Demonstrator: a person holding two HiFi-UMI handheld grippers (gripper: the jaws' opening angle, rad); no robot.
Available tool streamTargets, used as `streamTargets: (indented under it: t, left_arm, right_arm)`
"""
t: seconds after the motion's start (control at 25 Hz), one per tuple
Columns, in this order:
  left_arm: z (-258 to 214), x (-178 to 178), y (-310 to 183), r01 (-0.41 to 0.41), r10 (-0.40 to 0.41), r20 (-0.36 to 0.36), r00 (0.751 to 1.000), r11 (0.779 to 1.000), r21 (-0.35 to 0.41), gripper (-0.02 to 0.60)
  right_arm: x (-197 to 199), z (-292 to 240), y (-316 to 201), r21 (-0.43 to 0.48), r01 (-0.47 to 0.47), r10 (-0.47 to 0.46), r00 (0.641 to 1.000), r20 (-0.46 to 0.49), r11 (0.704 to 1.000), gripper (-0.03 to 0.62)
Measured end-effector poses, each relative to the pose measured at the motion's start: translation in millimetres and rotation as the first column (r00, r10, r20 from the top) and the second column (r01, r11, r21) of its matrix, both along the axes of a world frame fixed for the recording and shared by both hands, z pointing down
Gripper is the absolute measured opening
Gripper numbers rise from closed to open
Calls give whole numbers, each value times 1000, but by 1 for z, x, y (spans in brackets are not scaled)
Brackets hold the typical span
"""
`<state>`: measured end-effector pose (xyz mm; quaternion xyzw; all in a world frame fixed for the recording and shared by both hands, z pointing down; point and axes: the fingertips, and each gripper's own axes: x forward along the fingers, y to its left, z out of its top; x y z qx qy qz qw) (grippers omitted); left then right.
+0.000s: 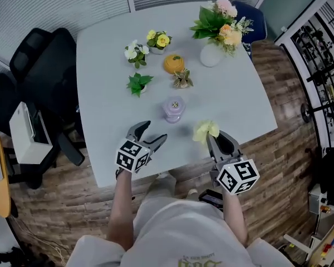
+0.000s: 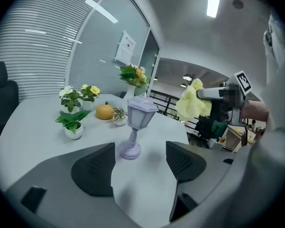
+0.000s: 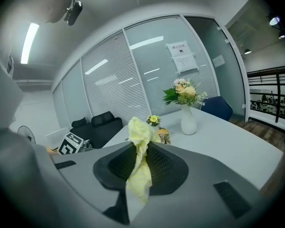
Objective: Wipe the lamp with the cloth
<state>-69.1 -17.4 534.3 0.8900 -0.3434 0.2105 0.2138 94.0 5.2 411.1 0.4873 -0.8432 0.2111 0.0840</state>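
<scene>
While our right gripper (image 3: pixel 141 152) clamps the yellow cloth (image 3: pixel 139 132) between its 2 jaws, our left gripper (image 2: pixel 140 161) gapes wide, holding nothing. The lilac lamp (image 2: pixel 136 125) stands upright mid-frame on the grey table (image 1: pixel 100 65), just beyond both.

lamp (image 1: pixel 173 109) 1 | cloth (image 1: pixel 206 130) 1 | potted plants (image 1: pixel 136 53) (image 1: pixel 158 40) (image 1: pixel 138 84) (image 1: pixel 182 79) 4 | vase (image 1: pixel 210 55) 1 | pumpkin (image 1: pixel 173 64) 1

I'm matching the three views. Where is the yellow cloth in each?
Head view: cloth lower centre, at the right gripper's tip.
Left gripper view: upper right, right of the lamp.
Right gripper view: centre, pinched between the jaws.
Shared landmark: the white vase.
</scene>
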Motion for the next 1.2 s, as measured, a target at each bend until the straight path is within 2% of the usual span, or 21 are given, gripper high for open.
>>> streamTargets:
  t: [0.24,0.52,0.76,0.92,1.2]
  left_arm:
    - [27,0,-27,-110,112,57,992,993,-43,316]
    - [52,8,-39,-258,265,129,956,964,-72,318]
    - [74,12,-47,-358,364,204,909,931,-64,318]
    - [85,17,-52,-400,403,243,882,914,-64,318]
    - [95,35,-61,-483,470,330,819,874,-46,318]
  right_arm:
    - [-11,10,-24,-30,-38,38,999,-16,999,71]
    - [-21,16,-40,-54,-60,59,998,-17,997,69]
    - [-30,16,-49,-53,-61,61,998,-17,997,69]
    - [-31,14,-53,-43,-61,60,998,-11,997,69]
    - [-27,7,-62,-29,-45,45,999,11,999,69]
